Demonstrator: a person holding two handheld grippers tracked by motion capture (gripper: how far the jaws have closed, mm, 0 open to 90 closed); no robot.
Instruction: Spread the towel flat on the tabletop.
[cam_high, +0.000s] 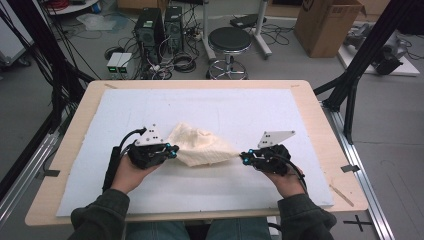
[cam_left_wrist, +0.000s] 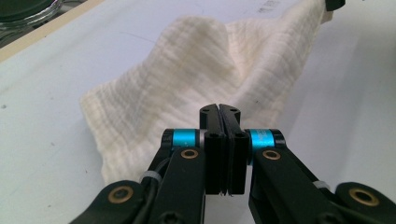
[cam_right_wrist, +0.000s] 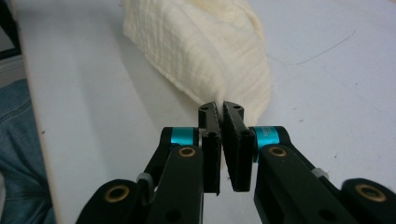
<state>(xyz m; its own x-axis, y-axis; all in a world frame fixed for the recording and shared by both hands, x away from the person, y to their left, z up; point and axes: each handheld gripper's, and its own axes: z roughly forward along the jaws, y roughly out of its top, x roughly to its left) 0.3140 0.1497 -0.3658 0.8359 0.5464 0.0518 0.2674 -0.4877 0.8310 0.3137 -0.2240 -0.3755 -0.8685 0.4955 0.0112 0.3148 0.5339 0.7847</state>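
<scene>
Overhead first: holding a cream cloth (cam_high: 202, 146) stretched between left gripper (cam_high: 172, 150) and right gripper (cam_high: 243, 157), above the white mat (cam_high: 225, 107) covering the table (cam_high: 320, 125). Sagging in the middle, cloth bunching up toward the left side and narrowing to a pinched corner at the right. Resting low over the mat's near half; whether touching the mat, not clear. Gripping from opposite sides, both hands (cam_high: 127, 172) coming in from the bottom edge, sleeves dark green. Standing beyond the table: stool (cam_high: 229, 42), computer towers (cam_high: 159, 27), cardboard box (cam_high: 325, 25).

Next, left gripper view: clamping shut on the cloth (cam_left_wrist: 187, 74), left gripper (cam_left_wrist: 218, 109) with jaws pressed together and fabric emerging right at the tips. Spreading away from the tips in a ribbed fold, cloth rising to a hump and then running on toward the far upper right corner, where a dark tip of the other gripper (cam_left_wrist: 335, 4) is pinching it. Lying under it all, the mat (cam_left_wrist: 46, 93).

Lastly, right gripper view: clamping on a thin corner of the cloth (cam_right_wrist: 210, 46), right gripper (cam_right_wrist: 219, 108) with jaws nearly together, a narrow wedge gap lower down, tips pinching the fabric. Hanging away from the tips in a folded bulk, cloth crossing the mat (cam_right_wrist: 327, 84) toward the top. Showing at the left edge, blue jeans (cam_right_wrist: 18, 154).
</scene>
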